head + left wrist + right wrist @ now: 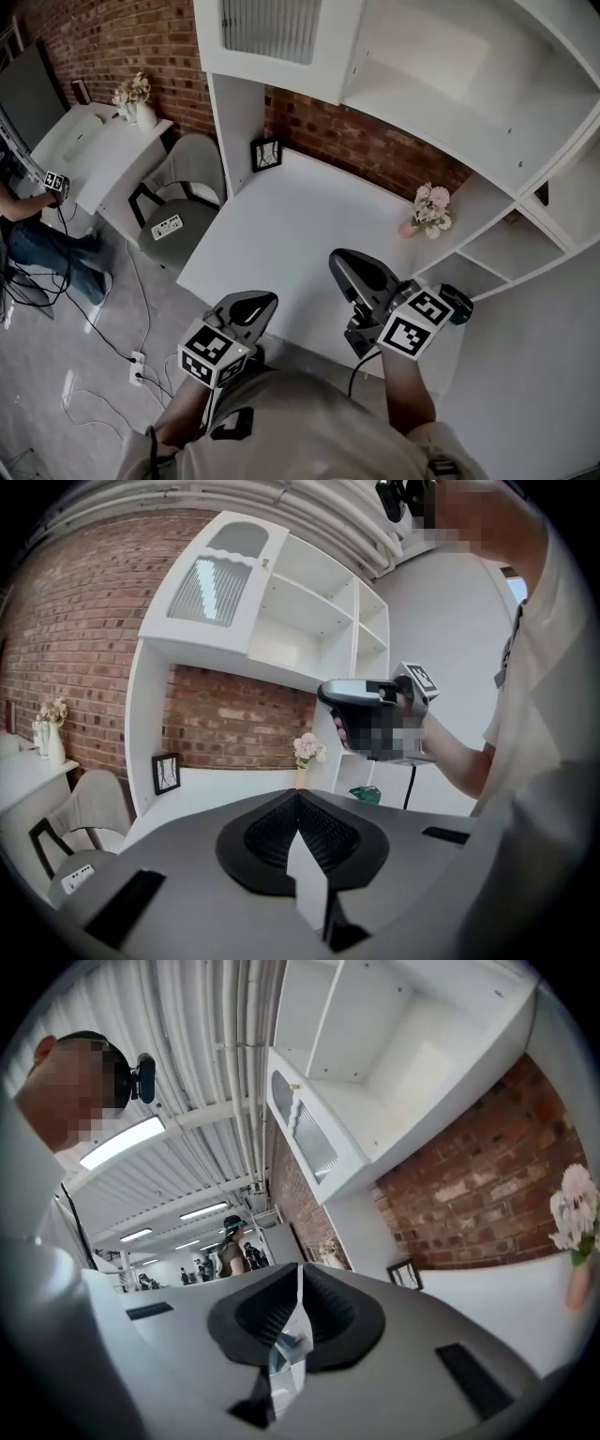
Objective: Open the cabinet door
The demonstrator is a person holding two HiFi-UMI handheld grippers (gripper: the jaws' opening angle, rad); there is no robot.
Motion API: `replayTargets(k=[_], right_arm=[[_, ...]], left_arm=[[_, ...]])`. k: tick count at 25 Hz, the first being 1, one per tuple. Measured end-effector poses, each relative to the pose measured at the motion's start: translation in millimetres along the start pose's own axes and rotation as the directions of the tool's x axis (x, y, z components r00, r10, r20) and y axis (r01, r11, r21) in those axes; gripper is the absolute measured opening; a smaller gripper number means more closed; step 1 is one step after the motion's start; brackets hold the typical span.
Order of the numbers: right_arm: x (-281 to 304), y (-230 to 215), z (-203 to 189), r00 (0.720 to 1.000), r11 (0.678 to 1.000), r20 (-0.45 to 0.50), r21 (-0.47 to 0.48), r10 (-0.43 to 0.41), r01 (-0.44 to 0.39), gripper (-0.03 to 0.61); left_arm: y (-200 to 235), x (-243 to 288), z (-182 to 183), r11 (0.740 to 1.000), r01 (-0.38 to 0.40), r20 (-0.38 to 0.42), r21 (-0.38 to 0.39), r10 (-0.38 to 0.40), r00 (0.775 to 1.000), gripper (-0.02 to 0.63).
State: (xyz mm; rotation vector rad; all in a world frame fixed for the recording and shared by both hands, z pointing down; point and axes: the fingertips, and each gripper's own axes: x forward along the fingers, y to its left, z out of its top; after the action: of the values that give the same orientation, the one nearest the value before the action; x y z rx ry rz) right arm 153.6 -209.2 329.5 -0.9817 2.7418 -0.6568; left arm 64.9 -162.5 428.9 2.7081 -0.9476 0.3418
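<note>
The white cabinet door (272,28) with a ribbed glass pane hangs at the top left of the hutch. In the left gripper view the cabinet door (216,588) stands swung out, with bare shelves (300,611) to its right. The right gripper view shows the door (314,1138) tilted, with a small knob (293,1087). My left gripper (255,302) is shut and empty at the desk's front edge. My right gripper (349,262) is shut and empty over the desk, rolled on its side. Both are well below the door and apart from it.
A white desk (300,216) holds a black picture frame (266,154) and a pink flower vase (429,210). A grey chair (183,202) with a power strip (166,226) on its seat stands left of the desk. Another person (28,234) is at the far left. Cables lie on the floor (94,356).
</note>
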Motion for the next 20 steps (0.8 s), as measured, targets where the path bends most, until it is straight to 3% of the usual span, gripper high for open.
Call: replayTargets(k=[4, 8, 10, 15, 20], right_arm=[[27.7, -7.2, 37.1, 0.999, 0.997, 0.037, -0.075, -0.033, 0.036, 0.028], [53.4, -28.7, 84.2, 0.988, 0.977, 0.108, -0.172, -0.112, 0.129, 0.058], [69.5, -40.0, 103.3, 0.983, 0.959, 0.107, -0.226, -0.149, 0.170, 0.129], [102.0, -57.6, 138.5, 0.963, 0.895, 0.117, -0.356, -0.243, 0.269, 0.163], [119.1, -65.1, 157.7, 0.948, 0.846, 0.113, -0.428, -0.298, 0.317, 0.195]], left_arm=[[18.5, -5.7, 3.8, 1.000, 0.018, 0.007, -0.001, -0.018, 1.000, 0.015], [29.9, -8.0, 4.2, 1.000, 0.026, 0.012, -0.007, -0.026, 1.000, 0.017], [34.5, -9.1, 4.3, 1.000, 0.026, 0.016, -0.009, -0.026, 1.000, 0.016], [48.9, -19.5, 3.8, 1.000, 0.009, 0.027, -0.028, -0.008, 1.000, 0.015], [59.4, -31.8, -3.0, 0.998, -0.022, 0.032, -0.051, 0.024, 0.999, 0.017]])
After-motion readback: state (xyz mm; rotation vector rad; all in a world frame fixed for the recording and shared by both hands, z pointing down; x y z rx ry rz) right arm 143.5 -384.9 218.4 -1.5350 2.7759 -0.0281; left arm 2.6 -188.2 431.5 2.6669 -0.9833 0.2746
